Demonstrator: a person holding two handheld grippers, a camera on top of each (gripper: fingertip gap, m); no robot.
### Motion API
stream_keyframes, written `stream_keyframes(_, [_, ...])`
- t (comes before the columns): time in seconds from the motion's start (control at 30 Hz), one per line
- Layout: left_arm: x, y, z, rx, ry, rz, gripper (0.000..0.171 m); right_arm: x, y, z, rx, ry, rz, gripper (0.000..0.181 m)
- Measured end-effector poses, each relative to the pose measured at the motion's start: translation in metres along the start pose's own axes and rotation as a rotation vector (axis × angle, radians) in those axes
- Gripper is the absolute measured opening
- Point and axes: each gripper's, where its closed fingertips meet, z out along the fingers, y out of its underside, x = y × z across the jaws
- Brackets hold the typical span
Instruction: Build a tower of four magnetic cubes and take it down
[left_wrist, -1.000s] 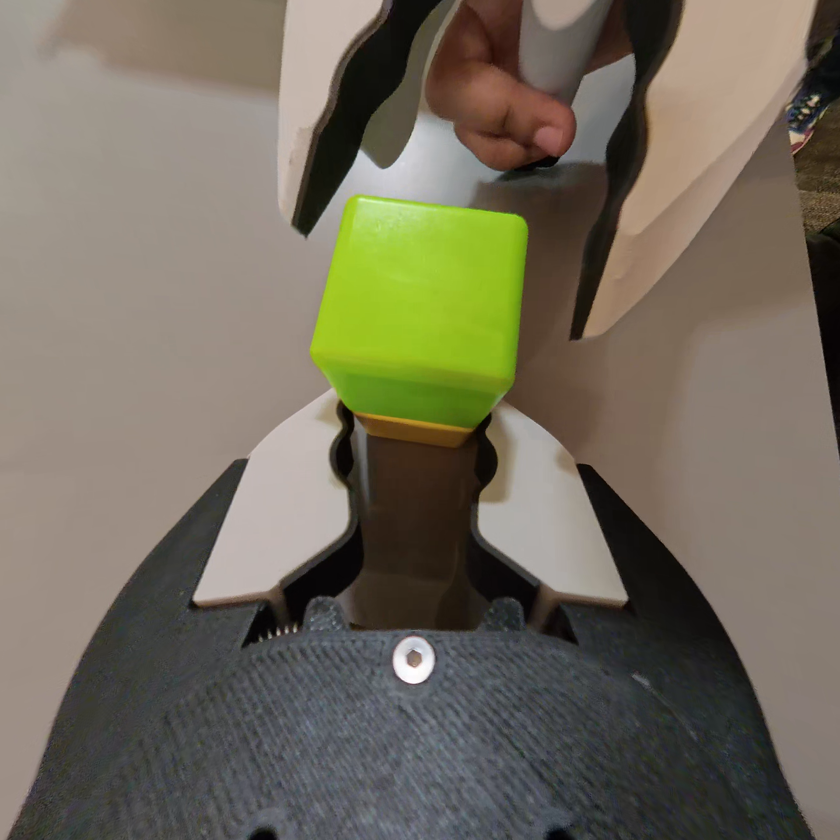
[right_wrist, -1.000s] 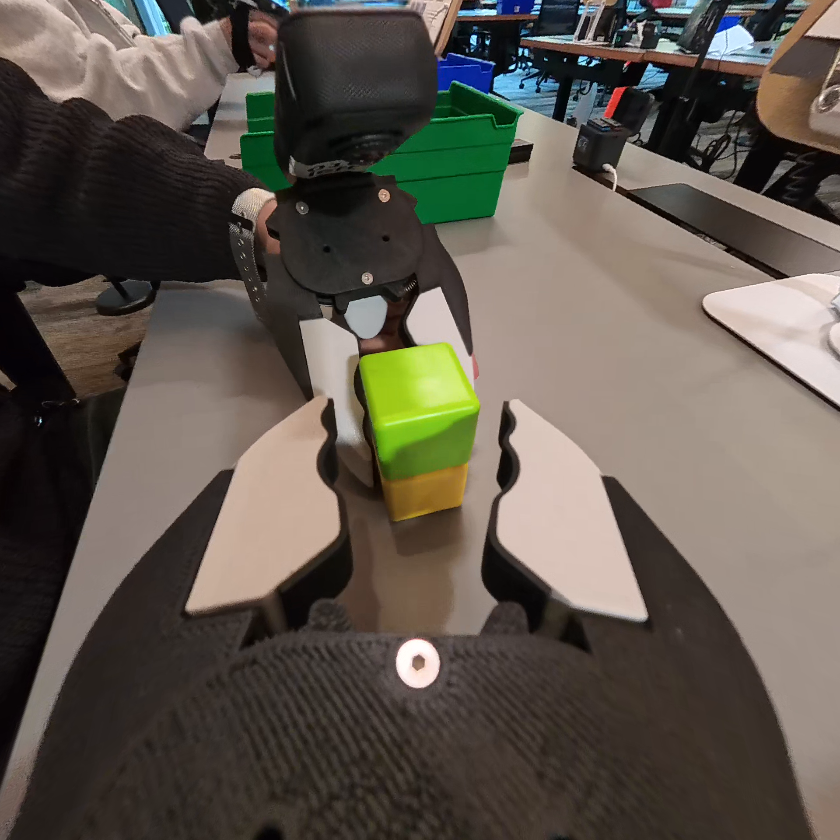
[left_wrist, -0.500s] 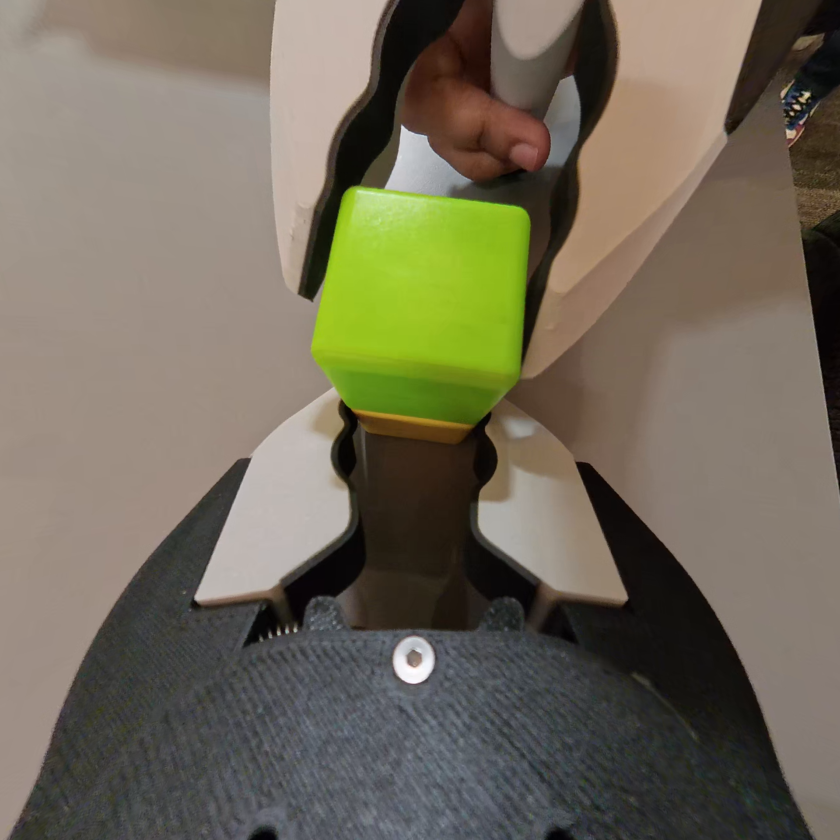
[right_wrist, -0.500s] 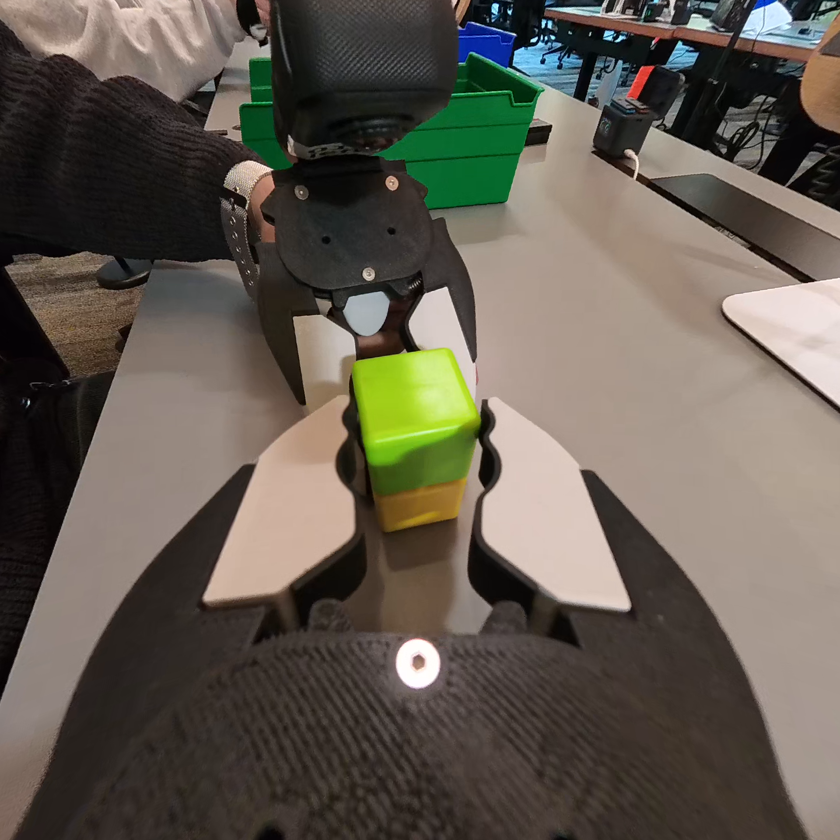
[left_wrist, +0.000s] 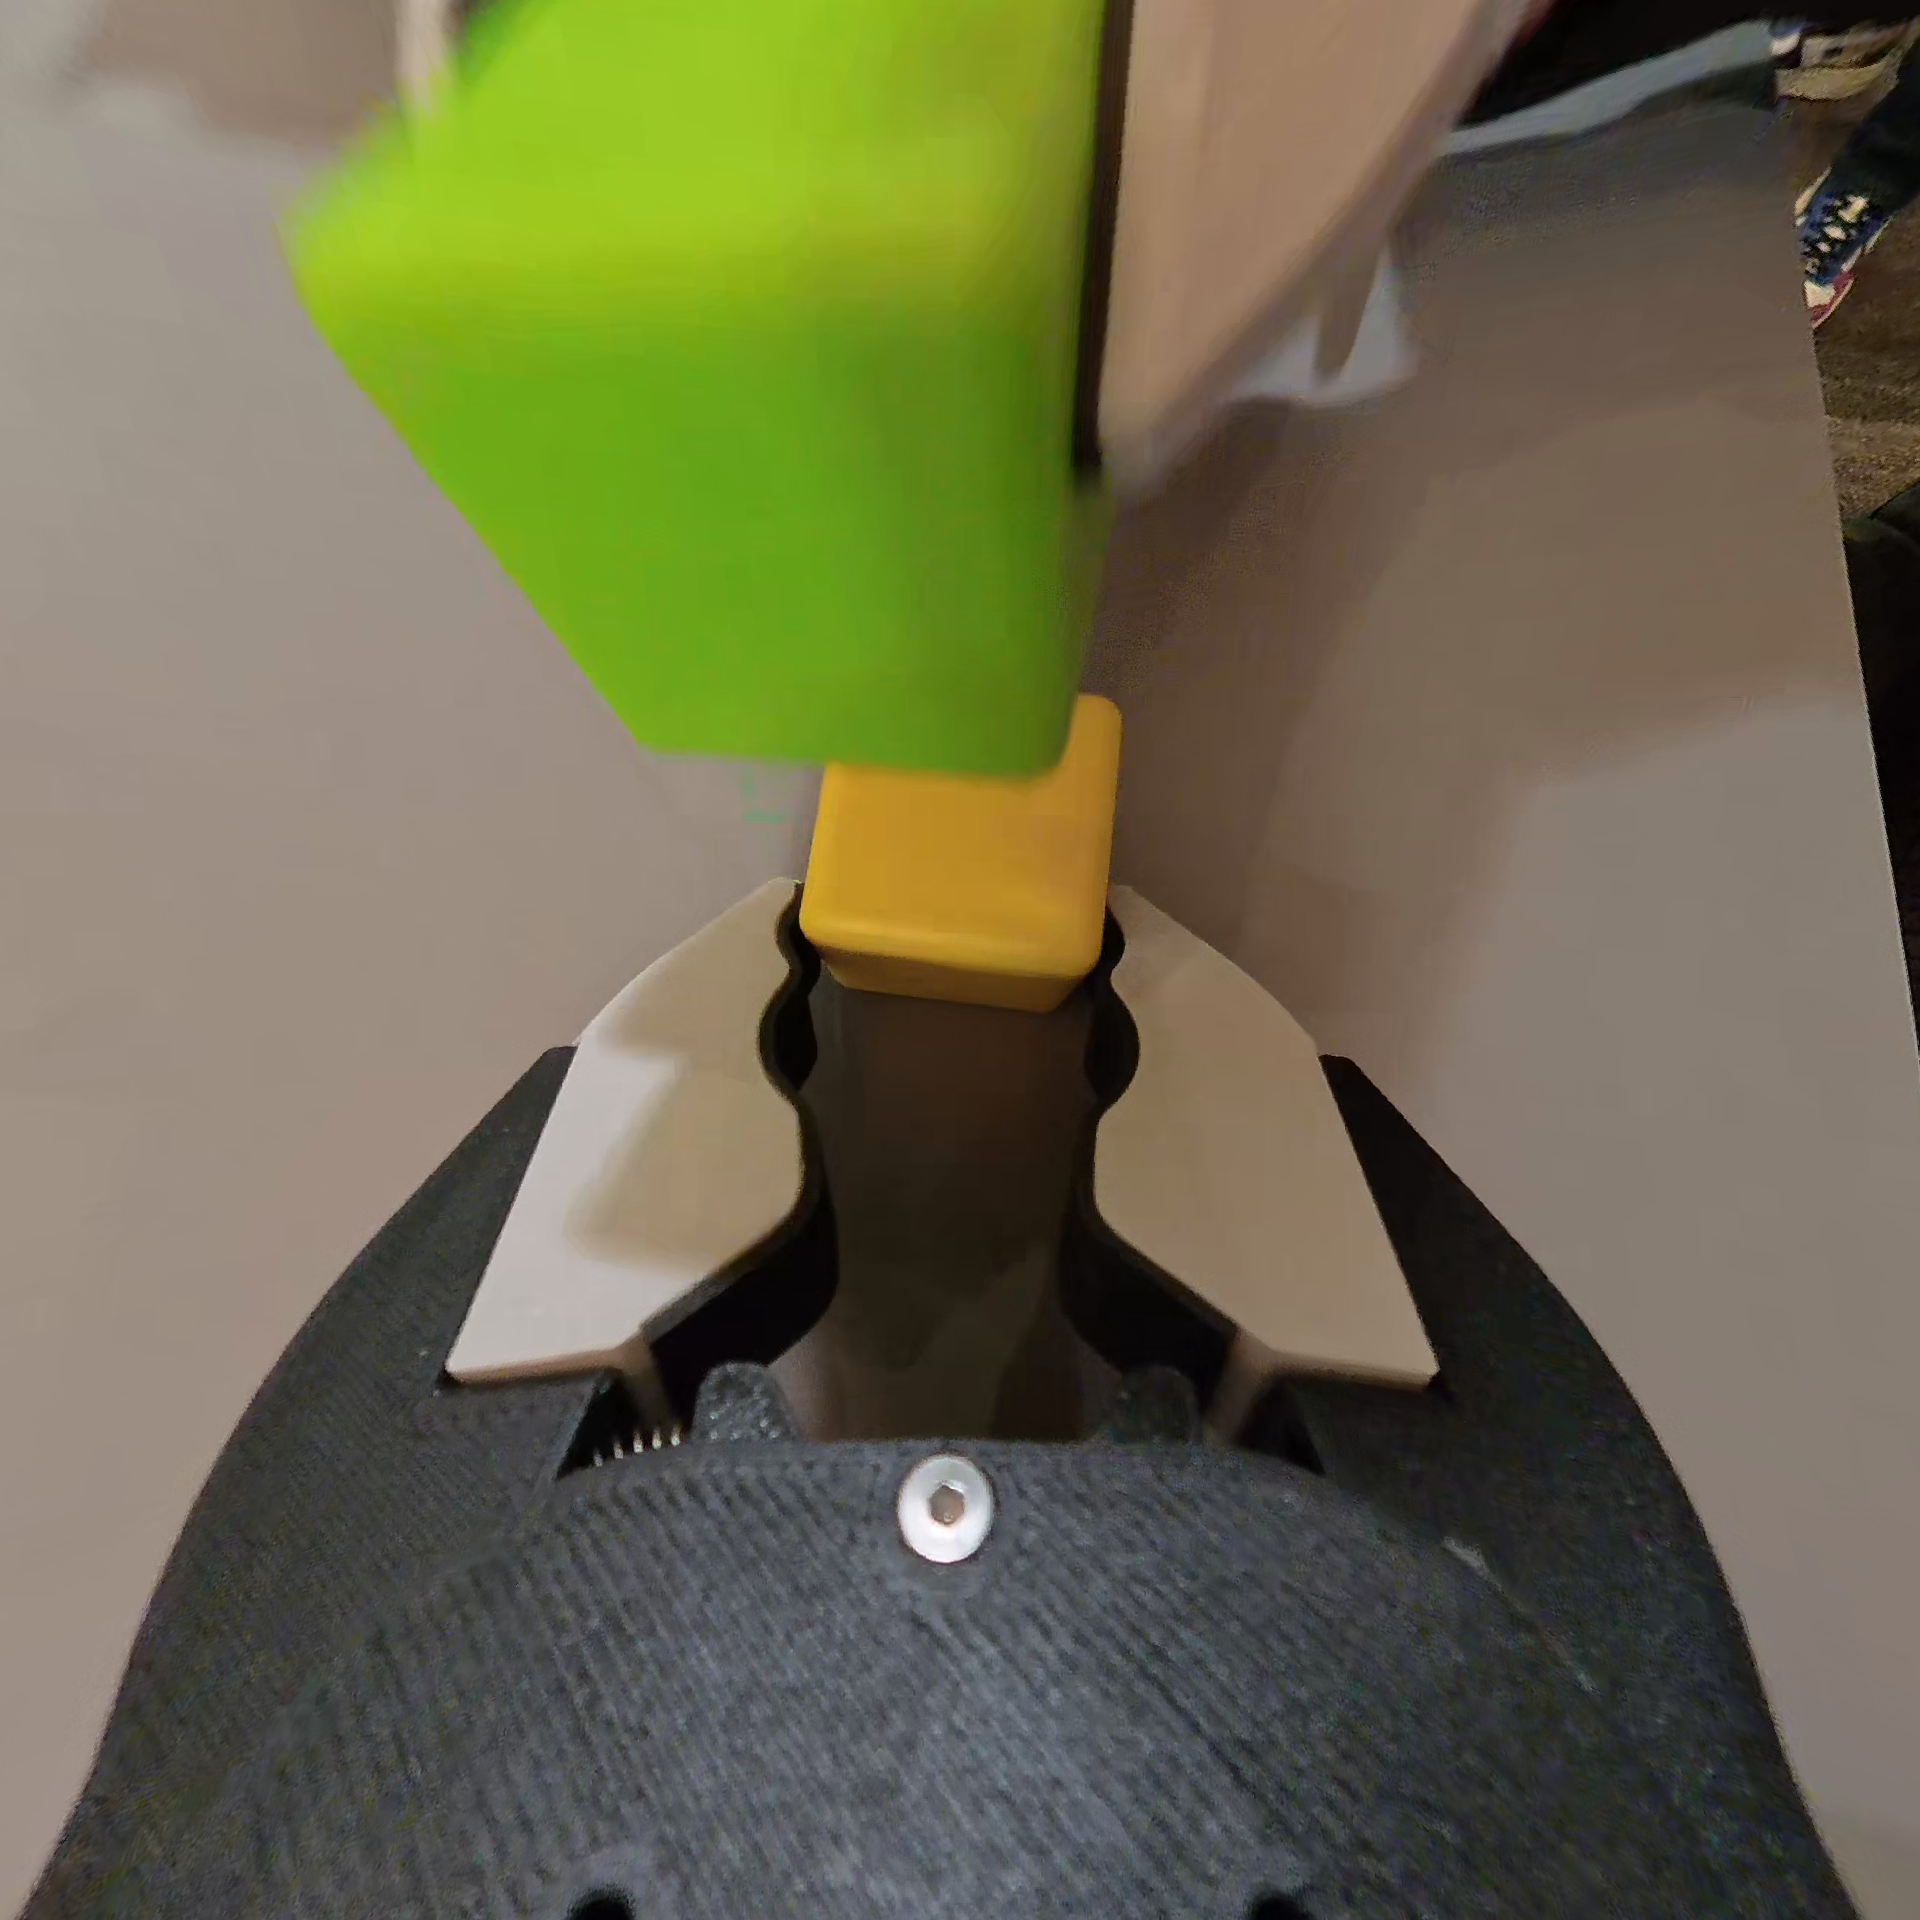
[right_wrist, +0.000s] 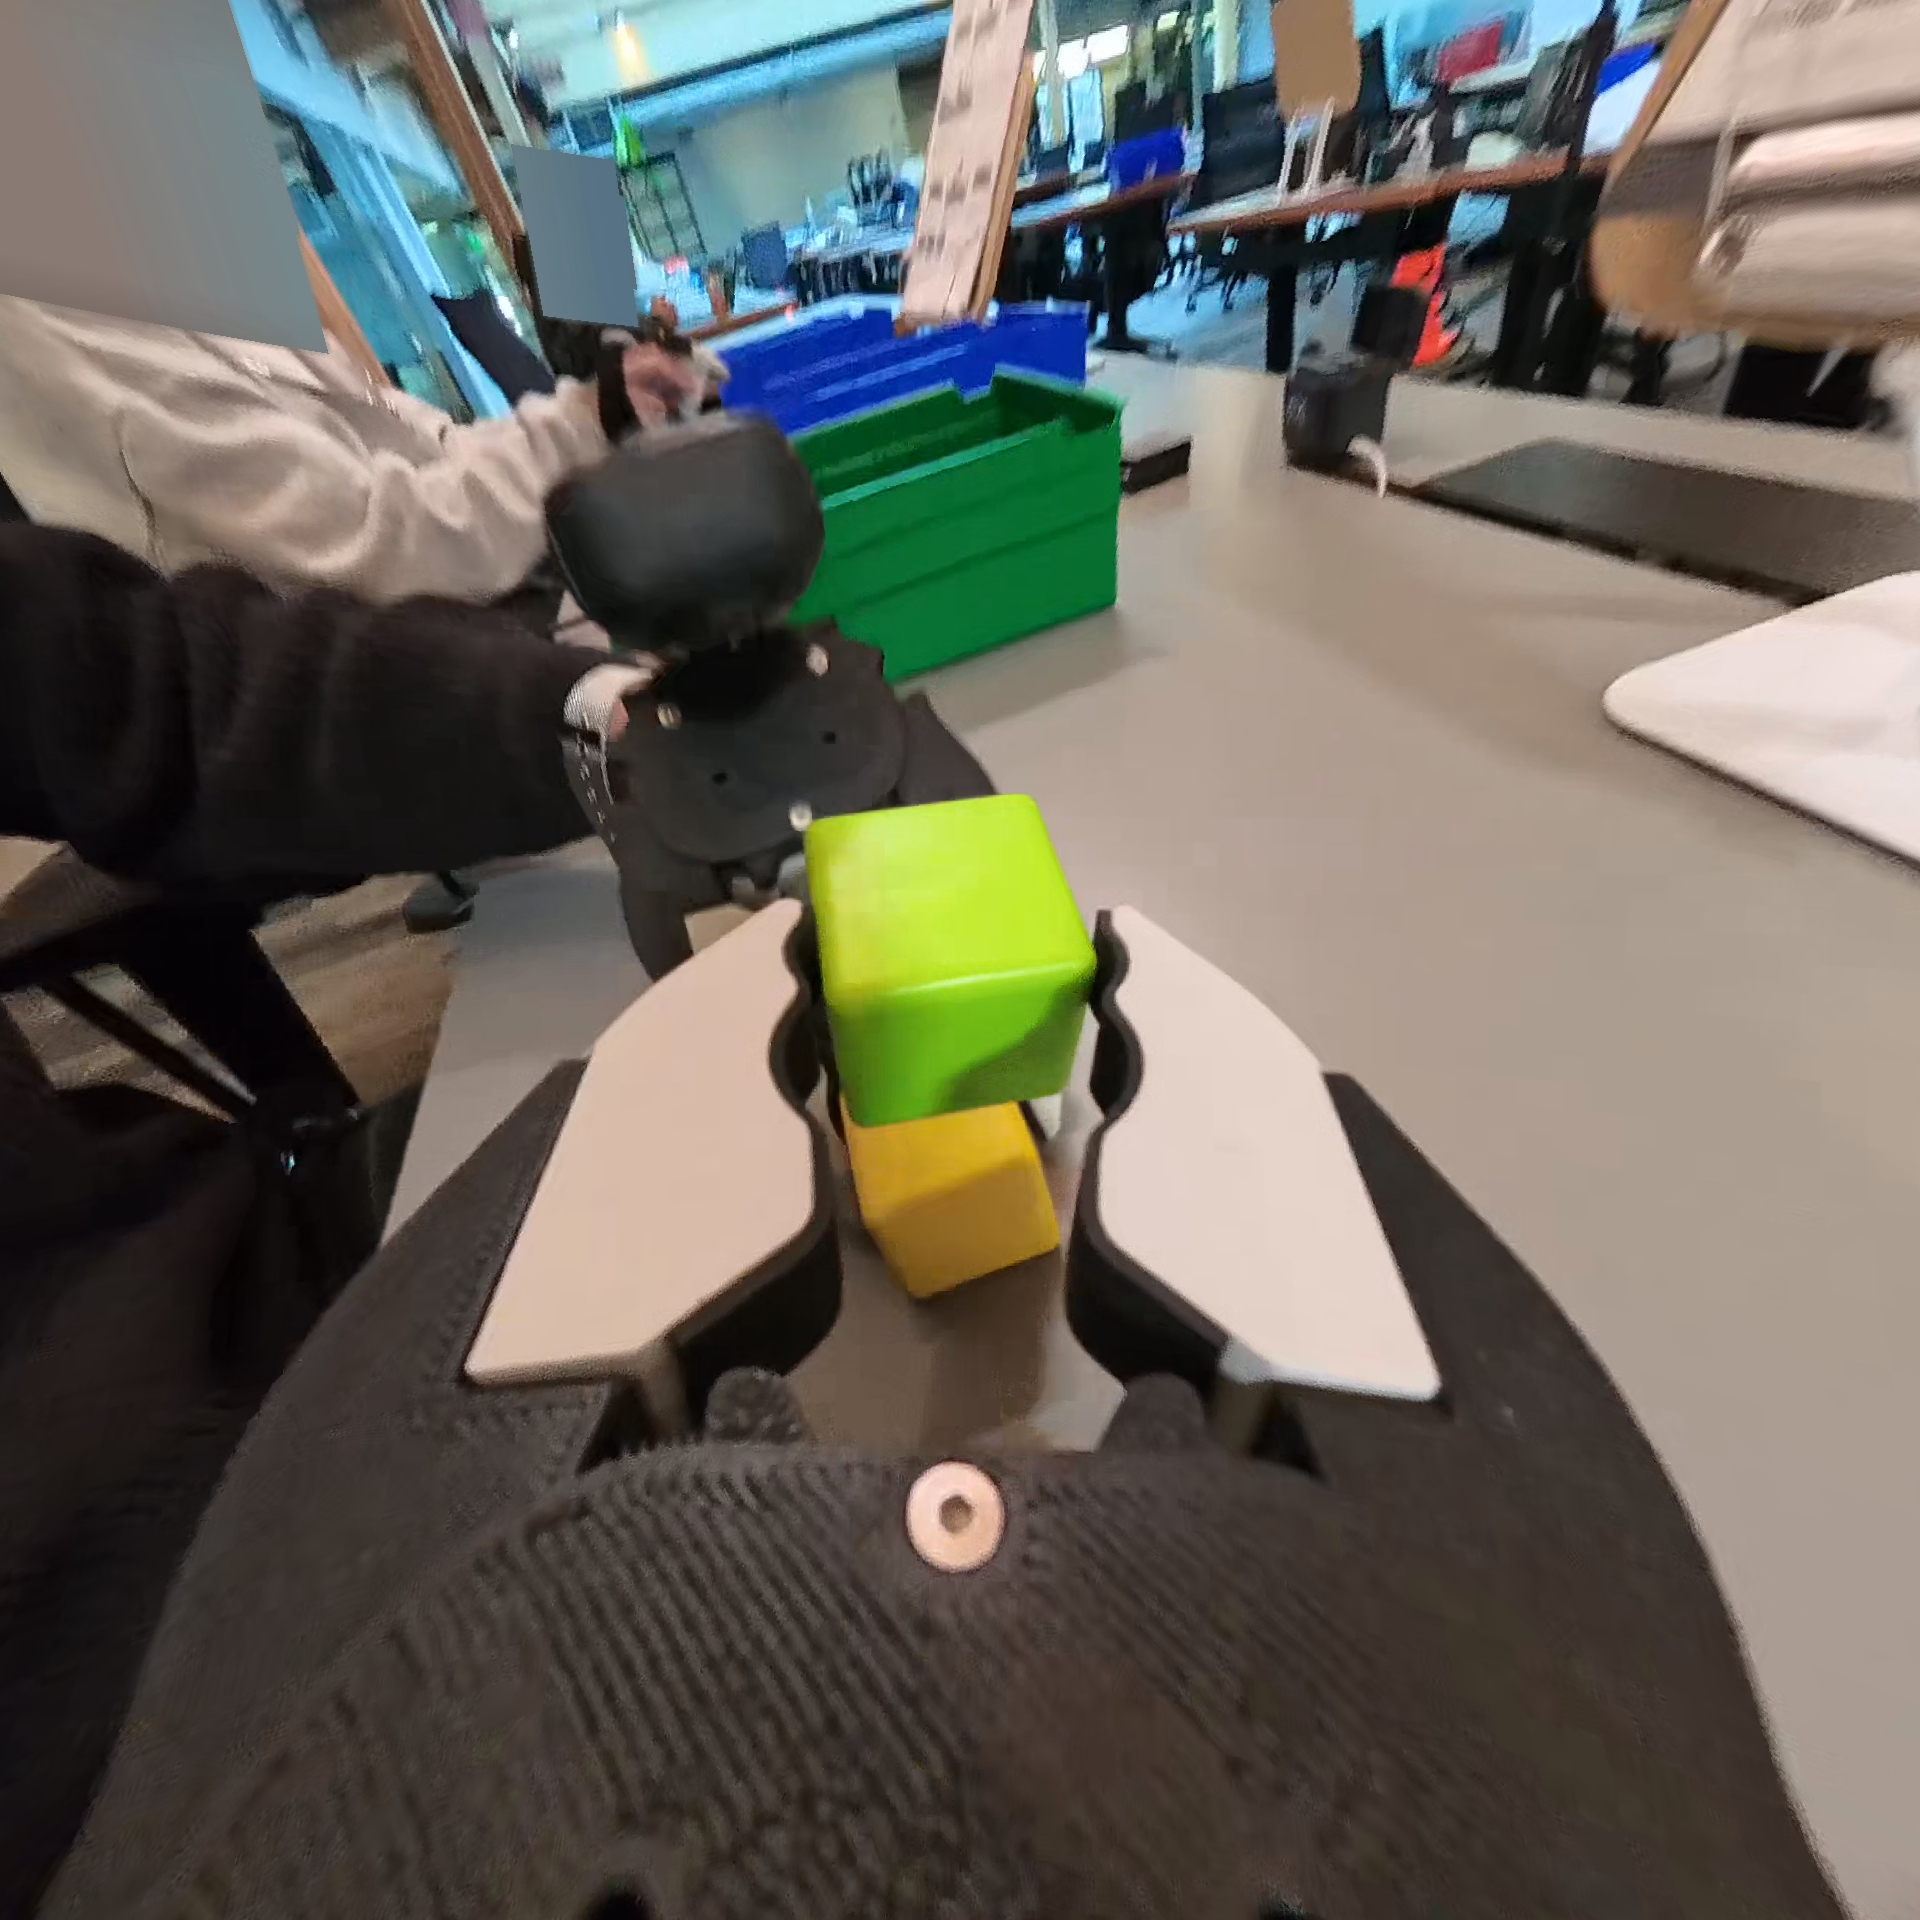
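Observation:
My left gripper (left_wrist: 951, 914) is shut on a small yellow block (left_wrist: 956, 883) that rests on the grey table (left_wrist: 1455, 1039). My right gripper (right_wrist: 951, 925) is shut on a larger lime-green cube (right_wrist: 945, 956) and holds it tilted just above the yellow block (right_wrist: 951, 1195). In the left wrist view the green cube (left_wrist: 727, 364) is blurred and fills the upper left, with a finger (left_wrist: 1247, 208) of the right gripper beside it. The left gripper's black body (right_wrist: 748, 748) shows behind the cube, held by an arm in a dark sleeve (right_wrist: 260, 707).
A green bin (right_wrist: 966, 540) and a blue bin (right_wrist: 894, 364) stand at the back of the table (right_wrist: 1351, 935). A white board (right_wrist: 1787, 707) and a black mat (right_wrist: 1662, 509) lie at the right. A person in a light sleeve (right_wrist: 312, 468) is at the left. One gripper's finger ends stand about 10 cm off the other's.
My right gripper has shut on the green cube and raised it off the yellow block, tilting it. My left gripper has stayed shut on the yellow block.

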Motion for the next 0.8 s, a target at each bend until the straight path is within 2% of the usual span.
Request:
stream_keyframes(0.13, [0.000, 0.000, 0.000, 0.000, 0.000, 0.000, 0.051, -0.005, -0.033, -0.021, 0.037, 0.056, -0.088, 0.051])
stream_keyframes(0.23, [0.000, 0.000, 0.000, 0.000, -0.003, 0.003, 0.052, -0.003, -0.058, -0.051, 0.045, 0.144, -0.194, 0.051])
stream_keyframes(0.37, [0.000, 0.000, 0.000, -0.001, -0.003, 0.003, 0.052, 0.019, -0.088, -0.121, 0.054, 0.338, -0.282, 0.051])
stream_keyframes(0.47, [0.000, 0.000, 0.000, -0.002, -0.001, 0.002, 0.052, 0.049, -0.093, -0.183, 0.016, 0.511, -0.284, 0.051])
stream_keyframes(0.63, [0.000, 0.000, 0.000, -0.003, -0.002, 0.004, 0.052, 0.101, -0.060, -0.270, -0.181, 0.723, -0.222, 0.051])
stream_keyframes(0.8, [0.000, 0.001, 0.000, -0.005, 0.000, 0.002, 0.052, 0.143, 0.007, -0.290, -0.448, 0.727, -0.127, 0.051])
